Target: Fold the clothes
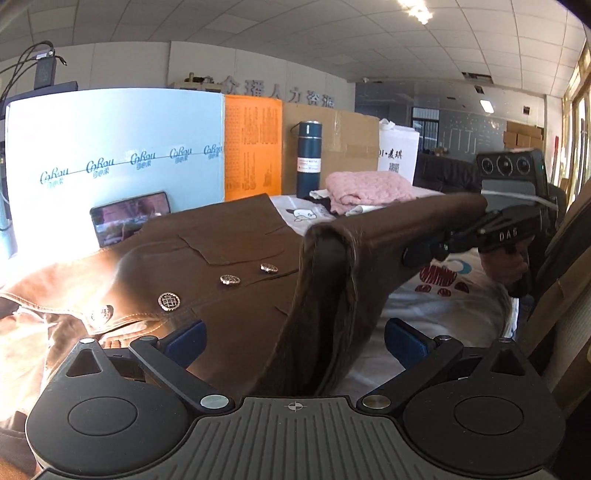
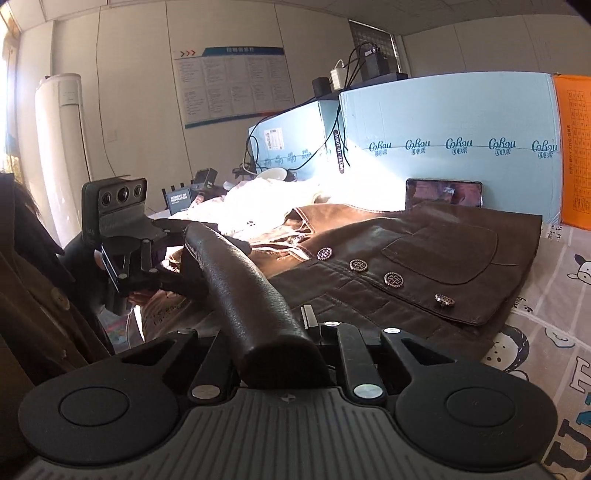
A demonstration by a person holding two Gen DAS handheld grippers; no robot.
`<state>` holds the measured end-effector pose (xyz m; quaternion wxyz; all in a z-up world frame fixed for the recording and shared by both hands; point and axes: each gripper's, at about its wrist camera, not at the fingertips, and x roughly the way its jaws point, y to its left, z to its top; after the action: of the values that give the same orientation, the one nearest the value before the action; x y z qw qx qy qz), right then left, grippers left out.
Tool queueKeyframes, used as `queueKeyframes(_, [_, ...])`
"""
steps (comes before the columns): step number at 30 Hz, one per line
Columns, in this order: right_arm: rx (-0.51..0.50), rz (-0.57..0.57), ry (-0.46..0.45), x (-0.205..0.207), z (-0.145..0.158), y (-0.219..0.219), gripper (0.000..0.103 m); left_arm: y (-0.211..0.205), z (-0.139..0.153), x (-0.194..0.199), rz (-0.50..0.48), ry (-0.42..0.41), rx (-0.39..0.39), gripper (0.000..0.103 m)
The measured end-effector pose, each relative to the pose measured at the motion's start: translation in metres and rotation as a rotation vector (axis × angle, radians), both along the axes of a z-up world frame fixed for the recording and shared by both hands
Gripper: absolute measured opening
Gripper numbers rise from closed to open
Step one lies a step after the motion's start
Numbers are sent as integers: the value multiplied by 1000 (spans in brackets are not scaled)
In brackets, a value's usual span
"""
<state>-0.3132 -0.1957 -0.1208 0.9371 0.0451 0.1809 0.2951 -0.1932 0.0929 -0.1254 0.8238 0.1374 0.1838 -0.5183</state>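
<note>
Brown jacket point(image 2: 406, 258): flat on printed sheet point(image 2: 546, 332), button side up, below phone point(image 2: 443, 192).
Sleeve point(image 2: 236, 273): raised off jacket, stretched between both tools, likely for folding inward.
Right hand-held gripper point(image 2: 280, 354): clamped on sleeve end.
Left hand-held gripper point(image 1: 293, 334): fingers spread wide, sleeve hanging between, no grip.

Ahead of you a pale blue foam board point(image 1: 110, 147) stands beside an orange panel point(image 1: 253, 147) and brown cardboard point(image 1: 343, 136). Above you runs a tiled ceiling point(image 1: 295, 37) with 1 lit lamp point(image 1: 415, 11). A white tower air conditioner point(image 2: 61, 147) stands against the wall, near a printed notice board point(image 2: 232, 85).
</note>
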Motion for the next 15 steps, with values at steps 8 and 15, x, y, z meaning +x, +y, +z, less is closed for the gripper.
queueKeyframes(8, [43,-59,-90,5,17,-5,9,22,-11,8,221,-229,319,103])
queueKeyframes(15, [96,-130,-139,5,21,-15,9,66,0,31,311,-228,318,40])
